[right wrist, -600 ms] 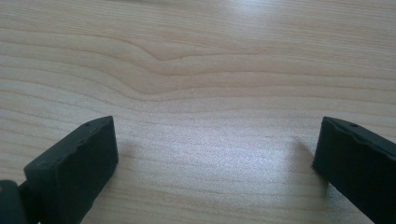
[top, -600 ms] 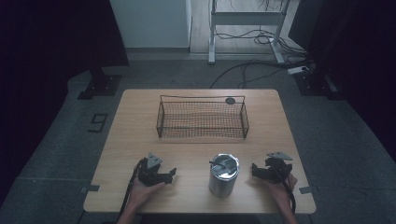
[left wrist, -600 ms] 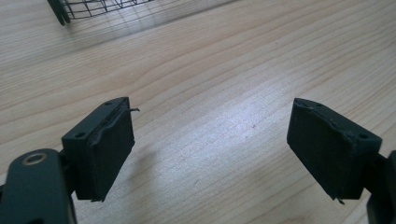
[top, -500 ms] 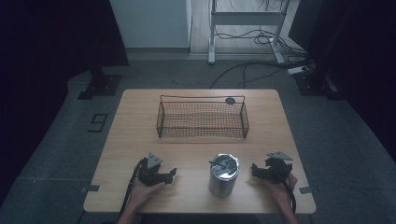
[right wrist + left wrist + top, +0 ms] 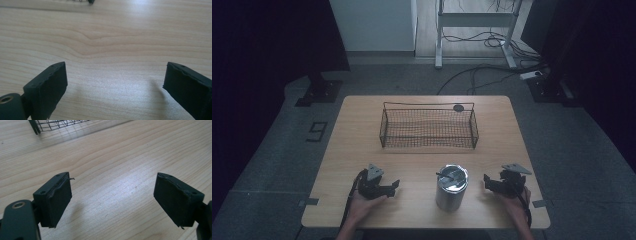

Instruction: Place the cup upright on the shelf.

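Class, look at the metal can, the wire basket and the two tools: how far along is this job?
Nothing looks done: the metal can stands upright near the table's front edge, apart from the wire basket, which looks empty. In hand: nothing; the left tool and right tool flank the can, jaws open over bare wood. Left, probably: gripping the can and moving it, perhaps to the basket.

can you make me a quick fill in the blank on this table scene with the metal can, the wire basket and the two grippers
1. The lidded silver metal can stands on the wooden table between the two ____.
2. The jaws of the left gripper stand ____, with bare wood between them.
3. The black wire basket holds ____.
4. The right gripper grips ____.

Missing words: grippers; open; nothing; nothing
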### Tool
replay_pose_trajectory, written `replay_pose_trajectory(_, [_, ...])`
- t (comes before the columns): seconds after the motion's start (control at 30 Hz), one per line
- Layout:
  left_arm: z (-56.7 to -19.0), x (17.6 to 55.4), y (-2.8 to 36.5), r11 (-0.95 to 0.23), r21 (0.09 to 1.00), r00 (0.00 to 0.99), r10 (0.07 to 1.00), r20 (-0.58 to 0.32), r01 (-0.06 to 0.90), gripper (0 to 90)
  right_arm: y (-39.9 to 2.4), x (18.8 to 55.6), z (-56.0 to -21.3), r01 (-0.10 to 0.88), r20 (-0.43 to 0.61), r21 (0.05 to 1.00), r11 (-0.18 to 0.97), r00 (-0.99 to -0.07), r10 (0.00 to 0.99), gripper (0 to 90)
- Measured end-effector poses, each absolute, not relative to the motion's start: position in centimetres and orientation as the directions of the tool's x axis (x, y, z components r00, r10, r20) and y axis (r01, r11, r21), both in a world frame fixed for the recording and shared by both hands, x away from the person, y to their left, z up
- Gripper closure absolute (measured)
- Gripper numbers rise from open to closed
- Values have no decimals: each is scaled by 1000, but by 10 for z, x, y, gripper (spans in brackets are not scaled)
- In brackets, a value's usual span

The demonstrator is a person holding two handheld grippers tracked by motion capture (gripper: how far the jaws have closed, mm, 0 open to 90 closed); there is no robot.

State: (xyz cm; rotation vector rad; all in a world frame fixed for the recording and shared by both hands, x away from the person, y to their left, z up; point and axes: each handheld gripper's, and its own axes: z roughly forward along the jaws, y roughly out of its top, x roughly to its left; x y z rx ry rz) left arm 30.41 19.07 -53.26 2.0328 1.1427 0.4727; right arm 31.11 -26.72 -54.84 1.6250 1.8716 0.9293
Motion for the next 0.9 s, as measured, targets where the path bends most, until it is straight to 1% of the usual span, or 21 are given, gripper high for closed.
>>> replay_pose_trajectory(0.4, [-532,305,193,-321,754,531,846,-43,573,153,-267,298,-532,585,100,809,46,-215,972,95])
replay_pose_trajectory(0.7, [-534,305,191,-327,749,533,845,-42,577,153,-261,288,-515,552,115,832,42,-247,962,104])
replay_pose_trajectory(0.9, [-533,305,192,-325,751,533,845,-42,575,153,-255,278,-501,519,130,854,40,-287,949,105])
